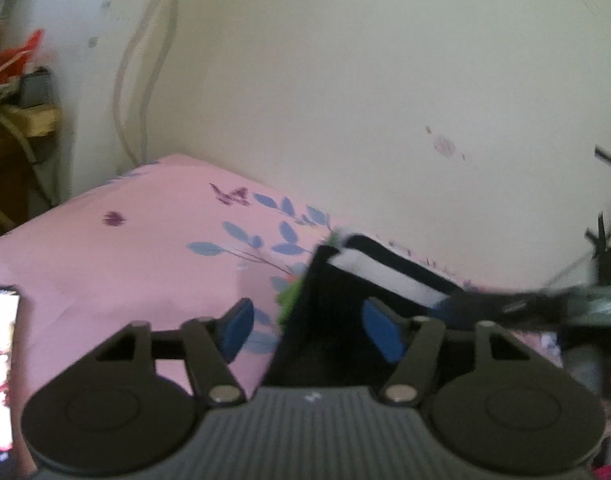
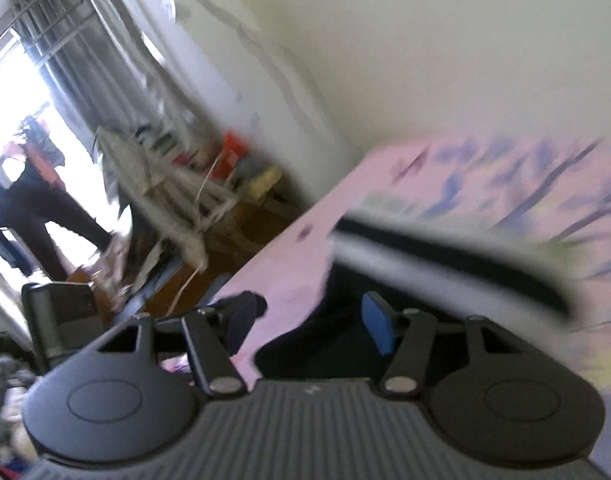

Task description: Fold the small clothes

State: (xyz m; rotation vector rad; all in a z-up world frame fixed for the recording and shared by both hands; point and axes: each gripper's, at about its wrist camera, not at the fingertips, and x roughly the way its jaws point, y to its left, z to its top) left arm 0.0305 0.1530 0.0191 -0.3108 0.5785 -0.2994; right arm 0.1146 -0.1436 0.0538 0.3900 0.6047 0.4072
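Left wrist view: the left gripper (image 1: 309, 326) is seen with its blue pads (image 1: 379, 330) spread wide, released, nothing clamped between them. A black garment (image 1: 329, 312) with a white band is laid on the pink floral bedsheet (image 1: 125, 264); its left edge falls between the fingers. A cream wall (image 1: 345, 80) is seen behind the bed.

Right wrist view: heavy motion blur is present. The right gripper (image 2: 309, 328) is likewise seen spread apart and released, and the black garment (image 2: 445, 256) is located ahead of and beneath it on the bedsheet (image 2: 505, 168).
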